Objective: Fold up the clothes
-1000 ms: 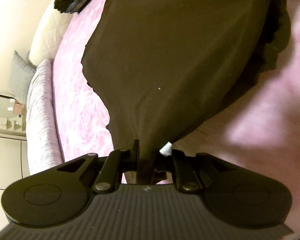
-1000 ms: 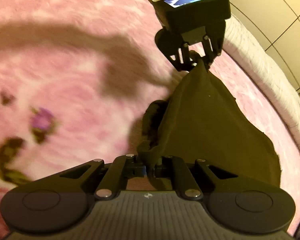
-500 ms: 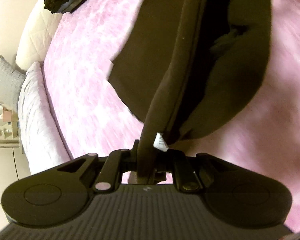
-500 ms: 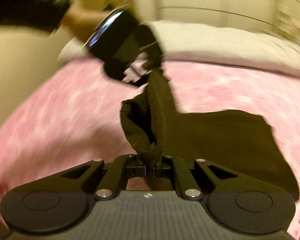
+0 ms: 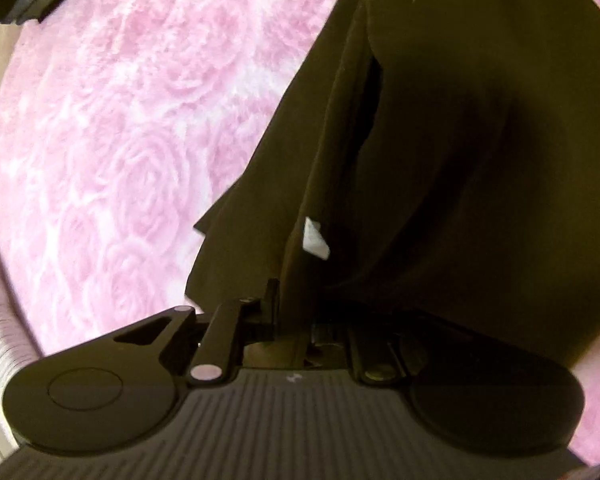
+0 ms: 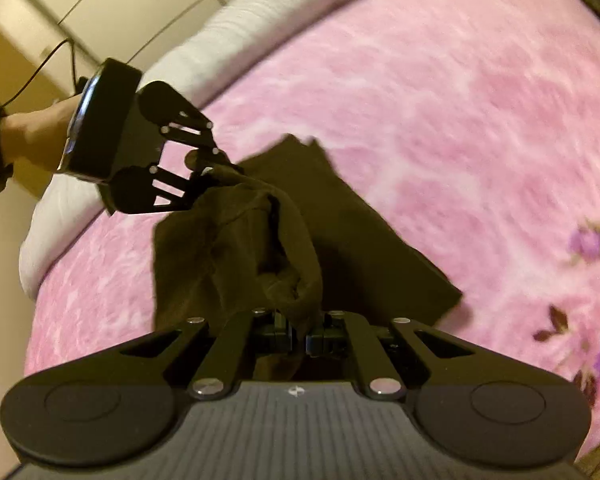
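Up close, in your left wrist view, your left gripper (image 5: 290, 312) pinches an edge of the dark garment (image 5: 440, 140) beside its white tag (image 5: 314, 234), though the jaws are opening; the cloth hangs over the pink floral blanket (image 5: 120, 140). From your right wrist view, your right gripper (image 6: 300, 332) is clamped on a bunched fold while the rest lies on the blanket. If the left jaws part further, that edge may slip and spoil the fold.
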Demonstrator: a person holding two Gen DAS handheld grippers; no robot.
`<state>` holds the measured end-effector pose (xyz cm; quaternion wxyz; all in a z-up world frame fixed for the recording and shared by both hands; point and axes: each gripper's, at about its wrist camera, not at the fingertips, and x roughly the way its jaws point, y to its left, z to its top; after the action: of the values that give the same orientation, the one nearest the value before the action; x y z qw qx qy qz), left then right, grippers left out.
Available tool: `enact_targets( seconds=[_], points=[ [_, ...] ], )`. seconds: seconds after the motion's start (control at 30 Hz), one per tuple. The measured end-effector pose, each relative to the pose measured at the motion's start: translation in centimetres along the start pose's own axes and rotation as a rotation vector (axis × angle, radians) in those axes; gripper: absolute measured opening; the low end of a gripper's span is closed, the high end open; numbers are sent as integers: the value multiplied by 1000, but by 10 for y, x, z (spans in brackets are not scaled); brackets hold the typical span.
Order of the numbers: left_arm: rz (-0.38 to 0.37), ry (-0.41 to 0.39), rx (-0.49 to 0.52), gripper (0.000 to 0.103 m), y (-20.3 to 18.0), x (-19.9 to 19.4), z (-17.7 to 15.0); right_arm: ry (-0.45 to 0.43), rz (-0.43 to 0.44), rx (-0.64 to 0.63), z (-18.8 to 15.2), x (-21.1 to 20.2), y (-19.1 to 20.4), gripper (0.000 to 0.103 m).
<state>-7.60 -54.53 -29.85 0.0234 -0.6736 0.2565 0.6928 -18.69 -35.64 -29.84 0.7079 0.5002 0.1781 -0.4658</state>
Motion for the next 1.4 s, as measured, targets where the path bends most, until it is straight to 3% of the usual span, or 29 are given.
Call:
enact_targets(
  seconds=[0.1, 0.2, 0.27, 0.3, 0.37, 0.43, 0.67, 0.7, 0.8, 0.9, 1.13, 1.27, 1.4],
  points=[
    [-15, -18, -31, 23, 6, 5, -5, 28, 20, 116, -3, 10, -35, 7],
    [-60, -58, -110, 25, 17, 3, -17, 36, 25, 174, -4, 13, -45, 10],
    [-90, -81, -153, 26, 24, 0, -21, 29, 29, 208, -4, 10, -46, 22],
    [-111, -92, -185, 26, 28, 0, -24, 21, 31, 235, -5, 9, -48, 22],
    [-155, -114, -249, 23, 38, 0, -29, 7, 33, 283, -7, 7, -51, 22],
    [-182, -124, -290, 17, 48, -1, -31, 4, 26, 298, -9, 4, -51, 7],
    [-179, -137, -283, 15, 62, 4, -27, -47, 9, 295, 1, -11, -51, 6],
    [-182, -129, -274, 18, 62, 9, -25, -40, 1, 302, 1, -7, -54, 6],
    [-144, -114, -319, 42, 66, 17, -25, -5, 4, 356, -1, 7, -66, 8],
    [-133, -140, -407, 48, 78, 13, -35, -15, 7, 396, -5, 4, -74, 10],
    [-62, -141, -565, 50, 91, -8, -69, -50, -38, 413, -14, -17, -80, 10],
    [-59, -177, -719, 51, 90, -23, -90, -65, -46, 417, -12, -20, -78, 7],
    [-133, -264, -762, 48, 74, -29, -82, -79, -39, 392, -5, -24, -74, 5]
  ],
)
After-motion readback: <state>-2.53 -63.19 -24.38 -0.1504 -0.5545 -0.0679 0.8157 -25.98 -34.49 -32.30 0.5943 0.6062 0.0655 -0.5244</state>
